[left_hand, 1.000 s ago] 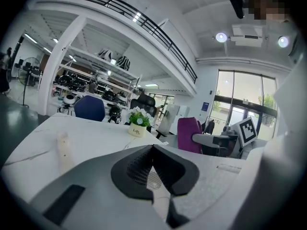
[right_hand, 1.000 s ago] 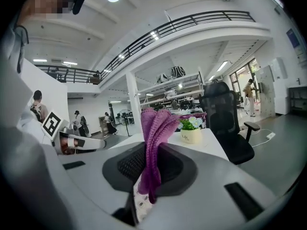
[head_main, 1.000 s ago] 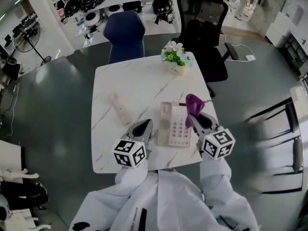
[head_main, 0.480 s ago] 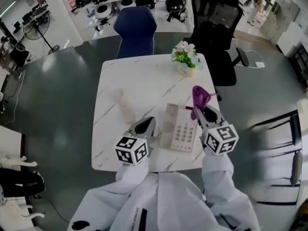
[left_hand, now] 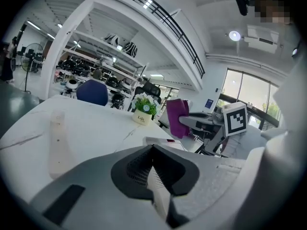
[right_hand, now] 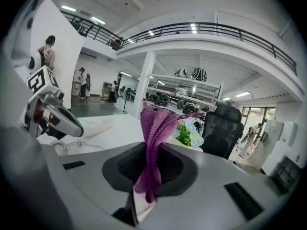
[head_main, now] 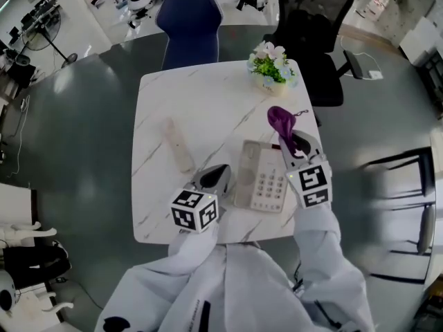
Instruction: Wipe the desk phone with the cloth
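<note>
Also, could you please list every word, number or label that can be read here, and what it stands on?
"Life" (small print, likely reading): on the small white flower pot.
Keypad of the white desk phone: too small to read.
Left gripper and right gripper: their cubes carry black-and-white patterns, no letters.
Small blue sign by the window: blurred, unreadable.

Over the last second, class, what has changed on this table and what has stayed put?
The right gripper, jaws shut on the purple cloth, has eased forward beside the desk phone, so the cloth now stands past its far right corner. Nothing was grasped or released. The left gripper, jaws together, stays left of the phone; flower pot and pale oblong object have not moved.
</note>
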The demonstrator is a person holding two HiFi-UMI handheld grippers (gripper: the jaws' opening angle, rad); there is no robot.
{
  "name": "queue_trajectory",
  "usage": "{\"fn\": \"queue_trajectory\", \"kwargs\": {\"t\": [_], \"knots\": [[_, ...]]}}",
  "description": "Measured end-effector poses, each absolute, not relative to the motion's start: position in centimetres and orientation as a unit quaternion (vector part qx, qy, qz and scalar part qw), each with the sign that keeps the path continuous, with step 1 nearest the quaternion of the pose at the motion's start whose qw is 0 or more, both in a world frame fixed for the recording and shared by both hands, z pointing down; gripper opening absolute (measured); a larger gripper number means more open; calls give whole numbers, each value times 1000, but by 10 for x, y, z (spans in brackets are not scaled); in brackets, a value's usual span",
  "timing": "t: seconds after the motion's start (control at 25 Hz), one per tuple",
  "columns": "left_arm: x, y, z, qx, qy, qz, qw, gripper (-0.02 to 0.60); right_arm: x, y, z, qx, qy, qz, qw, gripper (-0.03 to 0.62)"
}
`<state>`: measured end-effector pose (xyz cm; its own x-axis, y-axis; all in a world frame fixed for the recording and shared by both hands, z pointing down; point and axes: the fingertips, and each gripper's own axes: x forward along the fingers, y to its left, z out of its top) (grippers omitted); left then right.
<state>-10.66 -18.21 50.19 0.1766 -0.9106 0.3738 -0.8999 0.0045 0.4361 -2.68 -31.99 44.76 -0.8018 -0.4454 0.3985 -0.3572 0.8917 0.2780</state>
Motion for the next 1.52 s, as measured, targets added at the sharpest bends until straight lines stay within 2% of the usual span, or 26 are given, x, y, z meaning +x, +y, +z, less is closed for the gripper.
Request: {"fn": "queue_trajectory", "kwargs": {"t": [0.44, 1.52], "knots": [[-114, -189, 519, 706, -630, -10, 323, -3, -70, -304, 489, 155, -934, -123, 298, 41], [-104, -186, 526, 725, -603, -6, 331, -3, -64, -267, 535, 108, -910, -115, 383, 40]]}}
